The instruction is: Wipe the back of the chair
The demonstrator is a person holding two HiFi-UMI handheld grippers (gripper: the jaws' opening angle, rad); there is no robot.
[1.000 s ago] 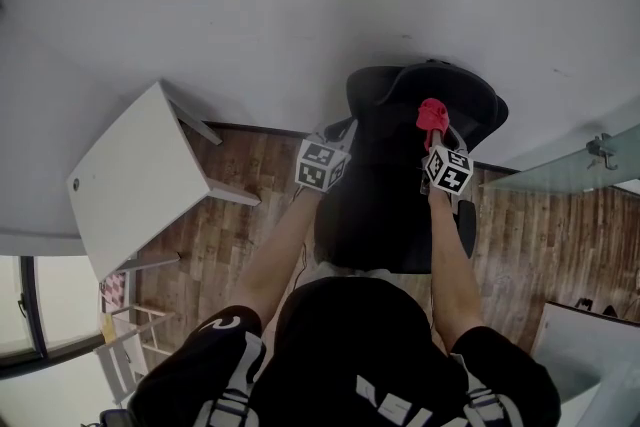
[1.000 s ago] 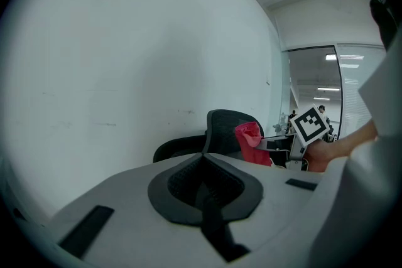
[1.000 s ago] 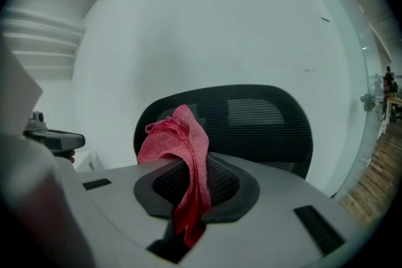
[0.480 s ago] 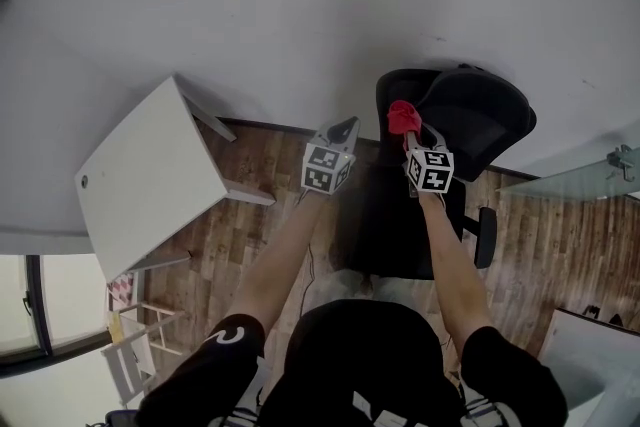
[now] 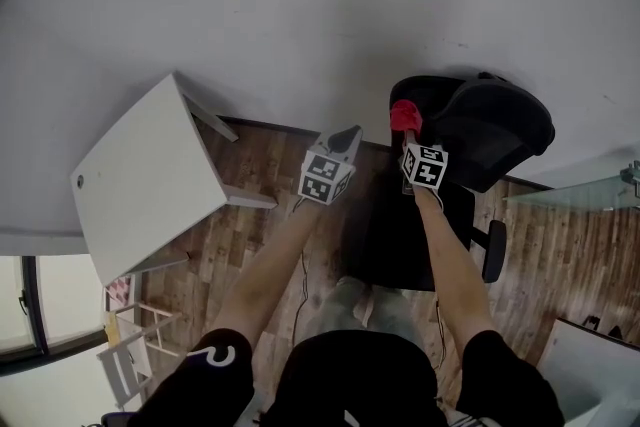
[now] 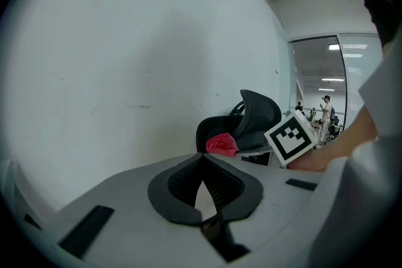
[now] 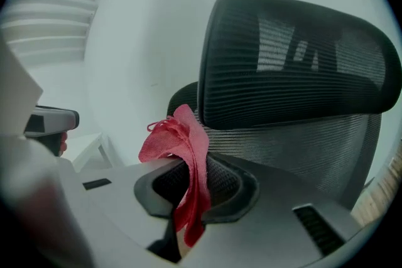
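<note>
A black mesh office chair [image 5: 480,130] stands by the white wall, its headrest [image 7: 295,63] and mesh back [image 7: 301,144] filling the right gripper view. My right gripper [image 5: 408,127] is shut on a red cloth [image 5: 404,114], which sits against the left edge of the chair back. The cloth [image 7: 182,154] bunches above the jaws and hangs down between them. My left gripper [image 5: 345,139] hovers to the left of the chair, jaws shut with nothing in them, pointing toward the wall. From the left gripper view the chair [image 6: 251,119] and the cloth [image 6: 220,144] show to the right.
A white table [image 5: 145,175] stands tilted in view at the left, over wood flooring [image 5: 250,225]. A glass panel [image 5: 590,185] is at the right edge. The chair's armrest [image 5: 493,250] juts out at the lower right.
The chair has shifted to the right and turned in the head view. My right gripper and the red cloth went from the middle of the chair back to its left edge.
</note>
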